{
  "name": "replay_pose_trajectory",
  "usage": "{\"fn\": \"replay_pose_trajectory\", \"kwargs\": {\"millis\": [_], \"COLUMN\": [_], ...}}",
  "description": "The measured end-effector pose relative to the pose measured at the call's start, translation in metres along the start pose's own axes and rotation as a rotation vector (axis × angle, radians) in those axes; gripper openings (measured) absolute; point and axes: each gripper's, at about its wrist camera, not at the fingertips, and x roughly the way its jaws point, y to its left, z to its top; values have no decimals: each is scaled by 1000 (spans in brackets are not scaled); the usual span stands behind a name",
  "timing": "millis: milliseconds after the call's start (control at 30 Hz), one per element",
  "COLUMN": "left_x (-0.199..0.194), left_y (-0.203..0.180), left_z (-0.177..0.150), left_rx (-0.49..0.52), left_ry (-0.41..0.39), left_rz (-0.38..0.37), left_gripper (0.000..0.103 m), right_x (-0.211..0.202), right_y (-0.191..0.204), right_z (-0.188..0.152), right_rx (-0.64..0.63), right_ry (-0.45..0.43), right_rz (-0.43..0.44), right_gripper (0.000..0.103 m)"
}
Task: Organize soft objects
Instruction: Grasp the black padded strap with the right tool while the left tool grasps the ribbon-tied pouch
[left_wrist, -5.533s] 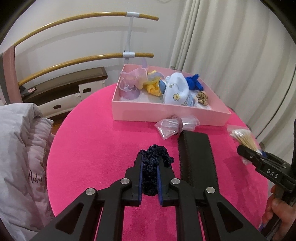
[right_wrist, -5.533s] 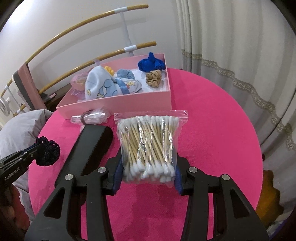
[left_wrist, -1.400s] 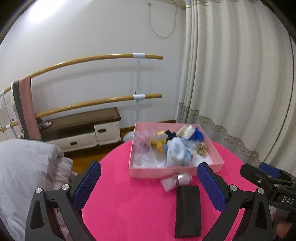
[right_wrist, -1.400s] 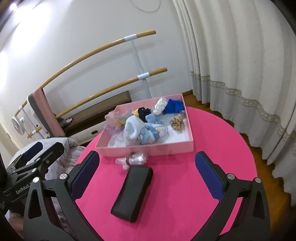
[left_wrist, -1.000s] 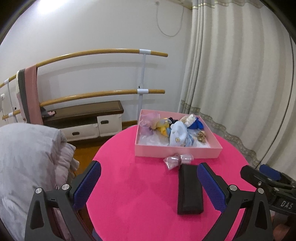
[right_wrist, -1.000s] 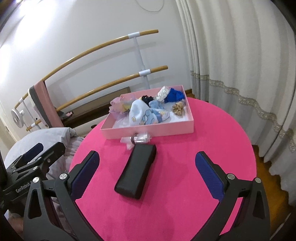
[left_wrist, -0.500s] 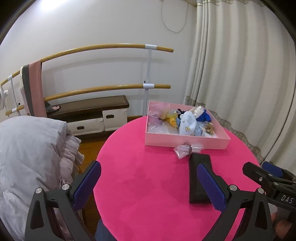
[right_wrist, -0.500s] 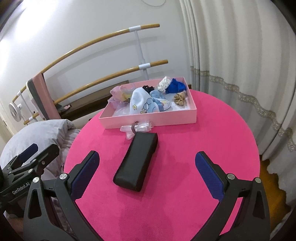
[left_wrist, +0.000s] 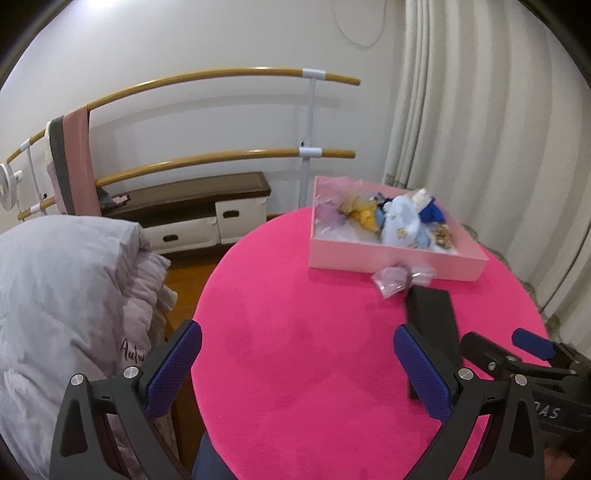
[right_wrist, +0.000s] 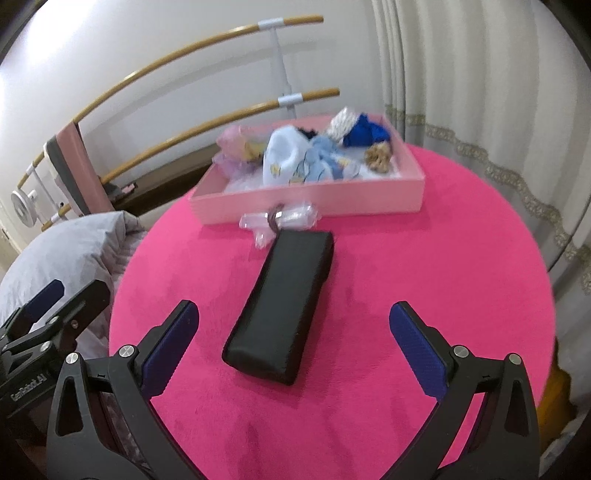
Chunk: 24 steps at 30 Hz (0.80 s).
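A pink box (left_wrist: 391, 260) (right_wrist: 310, 201) at the far side of the round pink table (left_wrist: 295, 332) (right_wrist: 424, 277) holds several soft things: a white and blue cloth (right_wrist: 284, 158), a blue scrunchie (right_wrist: 365, 134), a tan scrunchie (right_wrist: 378, 157), a dark scrunchie and a cotton swab bag. A small clear bag (left_wrist: 400, 278) (right_wrist: 280, 219) lies in front of the box. A black case (left_wrist: 432, 325) (right_wrist: 284, 302) lies next to it. My left gripper (left_wrist: 297, 363) is open and empty over the table's near left. My right gripper (right_wrist: 295, 339) is open and empty, just short of the case.
A grey quilt (left_wrist: 62, 295) is piled left of the table. Two wooden rails (left_wrist: 221, 75) and a low cabinet (left_wrist: 192, 210) stand along the wall behind. Curtains (left_wrist: 480, 129) hang at the right. The table edge drops off at the left and right.
5.5 s ago the left gripper held a dark scrunchie and the right a cotton swab bag; both things now lie in the box. Both grippers are open and have drawn back and lower.
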Motion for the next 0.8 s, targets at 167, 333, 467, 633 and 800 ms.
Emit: {"fn": "replay_pose_trajectory", "kwargs": {"millis": [167, 333, 467, 633, 800], "left_x": [29, 54, 66, 76, 86], "left_y": [9, 14, 12, 3, -10], "left_z": [-4, -4, -3, -3, 0], "left_rx": [-16, -28, -25, 0, 33], "left_ry": [53, 90, 97, 95, 95], "left_rz": [25, 41, 37, 13, -18], "left_gripper": [103, 103, 103, 103, 103], "right_x": [33, 62, 69, 63, 57], "right_y": [7, 14, 19, 8, -8], "right_z": [-4, -10, -14, -14, -11], "right_rx": [5, -23, -84, -85, -70], "right_ry": [48, 104, 99, 78, 80], "right_rz": [5, -21, -45, -36, -9], "right_gripper": [103, 73, 66, 39, 33]}}
